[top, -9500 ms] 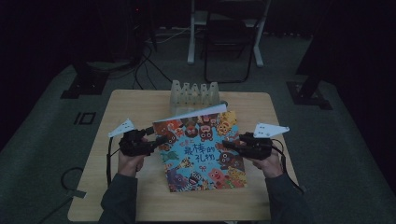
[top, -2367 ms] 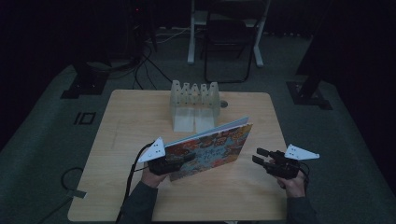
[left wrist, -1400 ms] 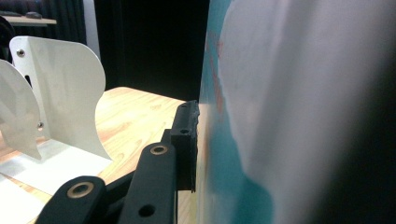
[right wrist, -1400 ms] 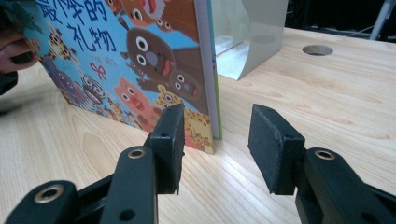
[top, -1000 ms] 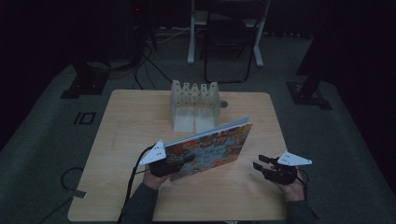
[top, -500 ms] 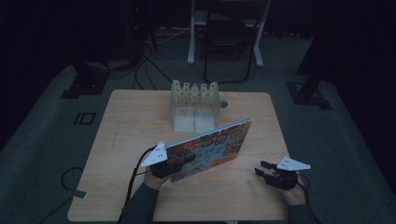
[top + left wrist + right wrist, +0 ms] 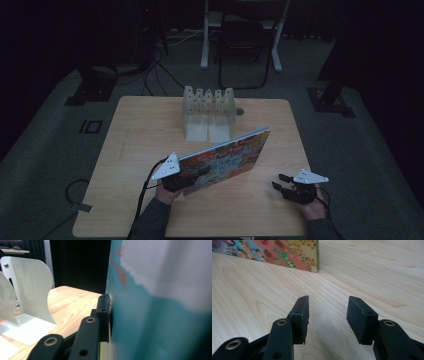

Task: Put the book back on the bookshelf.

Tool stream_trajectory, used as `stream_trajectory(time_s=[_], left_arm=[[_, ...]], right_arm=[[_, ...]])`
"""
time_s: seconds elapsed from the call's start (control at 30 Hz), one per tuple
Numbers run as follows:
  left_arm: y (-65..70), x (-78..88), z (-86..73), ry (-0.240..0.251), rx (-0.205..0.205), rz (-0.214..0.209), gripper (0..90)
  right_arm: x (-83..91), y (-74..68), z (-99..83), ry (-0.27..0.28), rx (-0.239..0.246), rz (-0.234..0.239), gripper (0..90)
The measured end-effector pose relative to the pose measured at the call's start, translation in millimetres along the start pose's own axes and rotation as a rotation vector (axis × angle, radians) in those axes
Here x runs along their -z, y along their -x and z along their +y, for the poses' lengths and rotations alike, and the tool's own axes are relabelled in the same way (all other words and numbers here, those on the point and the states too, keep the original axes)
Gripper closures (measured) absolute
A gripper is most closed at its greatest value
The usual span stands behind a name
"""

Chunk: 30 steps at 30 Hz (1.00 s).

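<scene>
On the left side of the wooden bench [image 7: 130, 150], seen from the high view, the person's left hand [image 7: 167, 192] holds the left tongs [image 7: 192, 175], and these tongs pinch the lower left corner of a colourful picture book [image 7: 230, 157]. In the left gripper view one black pad [image 7: 103, 312] lies flat against the blue and white cover of the book [image 7: 160, 302]; the other pad is hidden behind the book. The jaws have just been opening very slightly, with the book between them, but the grip on it is not lost. The book stands on its long edge, tilted, with its cover facing the person, and it rises from the left tongs toward the right and toward the far side of the bench. Behind the book, near the far edge of the bench, stands a white metal book rack [image 7: 209, 112] with several upright dividers; it is near the book but apart from it. Its curved dividers [image 7: 25, 290] appear also in the left gripper view.

To the right, well apart from the book, the right hand [image 7: 312, 207] holds the right tongs [image 7: 280, 182] low over the bare bench. Their jaws are spread and have just been opening a little more, with nothing between them. In the right gripper view the lower corner of the book [image 7: 287, 255] rests on the wood beyond the tongs [image 7: 328, 315].
</scene>
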State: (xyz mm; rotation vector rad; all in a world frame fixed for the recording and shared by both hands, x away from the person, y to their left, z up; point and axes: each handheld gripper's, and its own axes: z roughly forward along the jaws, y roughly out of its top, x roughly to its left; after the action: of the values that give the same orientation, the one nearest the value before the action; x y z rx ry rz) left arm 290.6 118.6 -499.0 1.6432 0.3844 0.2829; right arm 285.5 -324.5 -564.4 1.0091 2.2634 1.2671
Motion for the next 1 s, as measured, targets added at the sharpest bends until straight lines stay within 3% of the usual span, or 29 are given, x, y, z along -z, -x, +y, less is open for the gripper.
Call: stream_trajectory(time_s=[1.0], left_arm=[[-0.2,-1.5,-2.1,-0.005,-0.019,0.017,75.7]], right_arm=[[-6.4,-1.1,-1.9,-0.049,0.001,0.015,49.7]])
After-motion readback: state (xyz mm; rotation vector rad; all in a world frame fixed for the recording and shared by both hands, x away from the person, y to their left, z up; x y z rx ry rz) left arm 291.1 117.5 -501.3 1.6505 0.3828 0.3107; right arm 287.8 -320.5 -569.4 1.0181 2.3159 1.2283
